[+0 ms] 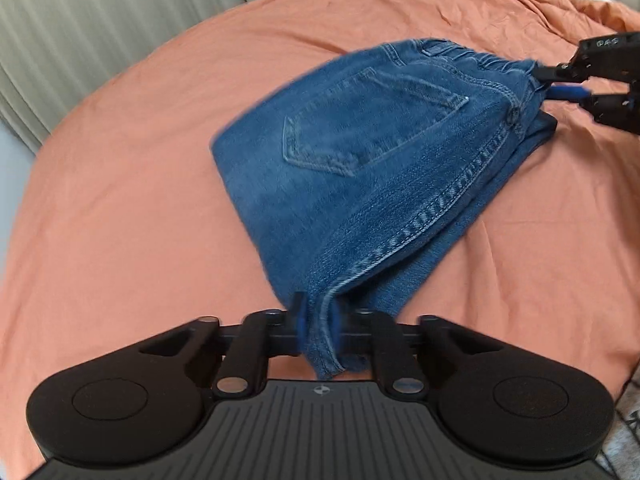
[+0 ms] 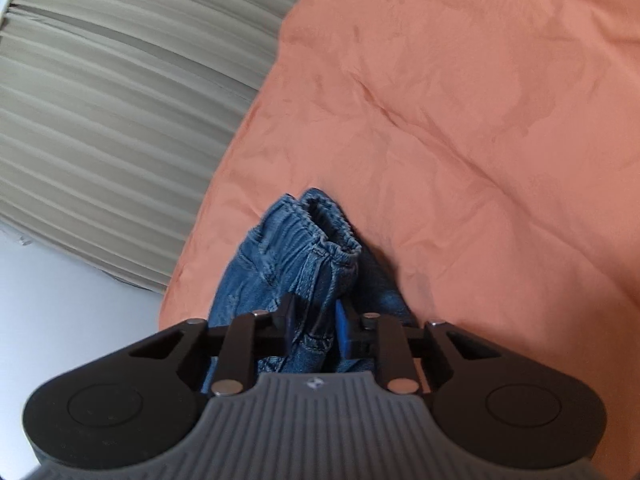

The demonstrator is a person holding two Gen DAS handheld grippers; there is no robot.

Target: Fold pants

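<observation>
Blue denim pants (image 1: 372,160) lie folded on an orange bedsheet (image 1: 140,200), back pocket facing up. My left gripper (image 1: 318,320) is shut on a seamed edge of the pants at the near end and holds it raised. My right gripper (image 1: 546,82) shows at the far right of the left wrist view, shut on the elastic waistband. In the right wrist view the right gripper (image 2: 314,320) pinches the bunched waistband (image 2: 316,236) of the pants, lifted over the sheet (image 2: 480,140).
Beige pleated curtains (image 1: 80,40) hang beyond the bed's left edge, also in the right wrist view (image 2: 100,120). A white floor or ledge (image 2: 60,300) lies below them. The sheet is rumpled at the far right (image 1: 580,12).
</observation>
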